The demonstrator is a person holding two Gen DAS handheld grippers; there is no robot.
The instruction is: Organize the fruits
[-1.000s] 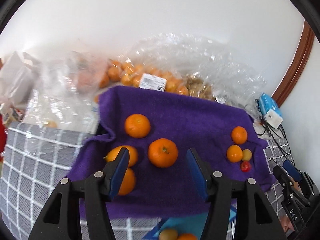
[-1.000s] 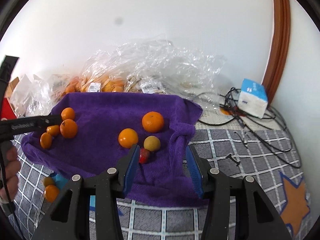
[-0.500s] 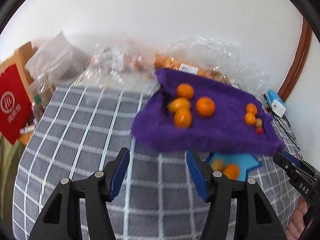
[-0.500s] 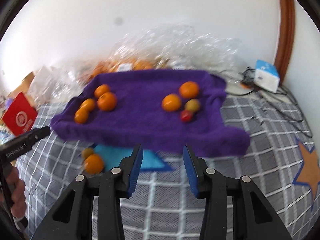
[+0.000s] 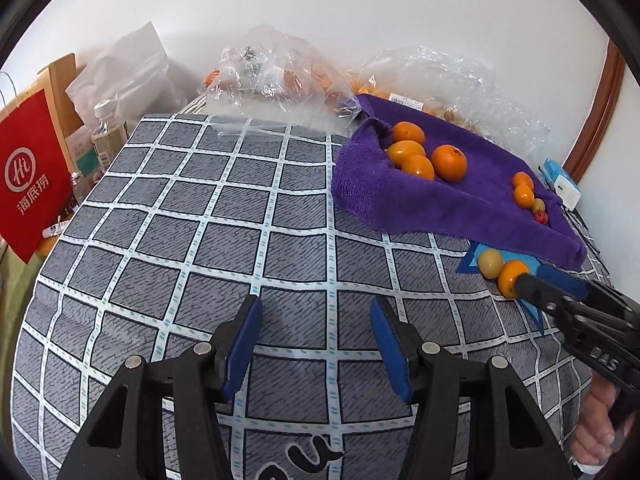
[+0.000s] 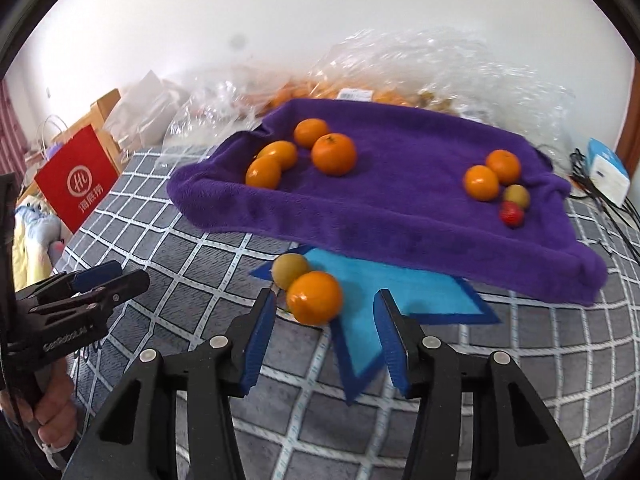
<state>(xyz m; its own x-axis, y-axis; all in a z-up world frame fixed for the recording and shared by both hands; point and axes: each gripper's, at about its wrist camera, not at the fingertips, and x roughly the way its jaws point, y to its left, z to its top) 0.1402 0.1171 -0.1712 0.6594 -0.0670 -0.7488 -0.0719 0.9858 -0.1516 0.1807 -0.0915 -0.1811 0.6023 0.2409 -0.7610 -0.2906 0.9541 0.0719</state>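
Right wrist view looks down along the right gripper point(image 6: 325, 322), whose blue pads point(image 6: 258, 338) stand part-way apart after just opening a little; nothing is pressed between them, though an orange point(image 6: 315, 297) lies on the blue star patch point(image 6: 404, 292) just ahead of the tips, nearer the left pad, with a yellowish-green fruit point(image 6: 291, 270) touching it from behind. Beyond these a purple towel point(image 6: 400, 216) is spread on the grey checked cover point(image 6: 168, 248). On its left part sit four oranges point(image 6: 333, 153) in a loose cluster, two of them touching; on its right part sit two smaller oranges point(image 6: 481, 182) side by side, with a greenish fruit point(image 6: 516, 196) and a small red fruit point(image 6: 511, 214) just below them. Crumpled clear plastic bags point(image 6: 432, 68) holding more orange fruit lie against the wall behind the towel (their contents are too blurred to count). A red paper bag point(image 6: 78, 182) stands at the far left, and a blue-and-white box point(image 6: 608, 176) with dark cables lies at the right edge. Left wrist view shows the left gripper point(image 5: 316, 330) part-way open over bare checked cover, empty, its jaws having just narrowed slightly, well apart from the towel. A hand point(image 6: 52, 408) grips its handle.
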